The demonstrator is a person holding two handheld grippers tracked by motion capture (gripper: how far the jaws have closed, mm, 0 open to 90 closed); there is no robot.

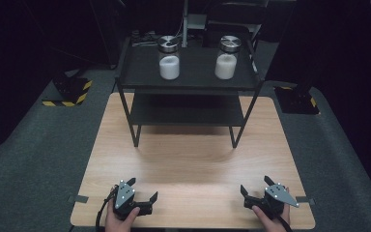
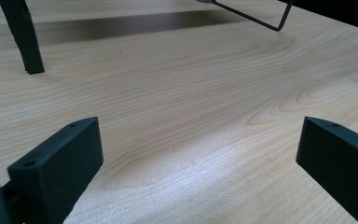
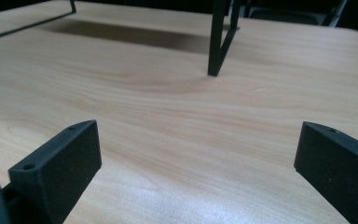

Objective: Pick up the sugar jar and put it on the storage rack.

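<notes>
Two black hand-held grippers rest low on my pale wooden table [image 1: 193, 159], the left gripper [image 1: 142, 189] at about seven o'clock and the right gripper [image 1: 256, 185] at about five, each held by a hand at the near edge. Both have their jaws spread wide with nothing between them, only bare wood grain showing in the gap in each gripper view (left gripper [image 2: 196, 154], right gripper [image 3: 196, 154]). Nearest to them stands a black metal two-tier shelf rack [image 1: 188, 82] at twelve o'clock, its thin legs planted on the table and well apart from both grippers. On its top tier sit two clear glass jars with round silver lids, each holding white powder: the left jar [image 1: 169, 58] towards eleven o'clock and the right jar [image 1: 226, 58] towards one, both upright and apart from each other. The lower tier looks dark, and I cannot tell what lies on it.
</notes>
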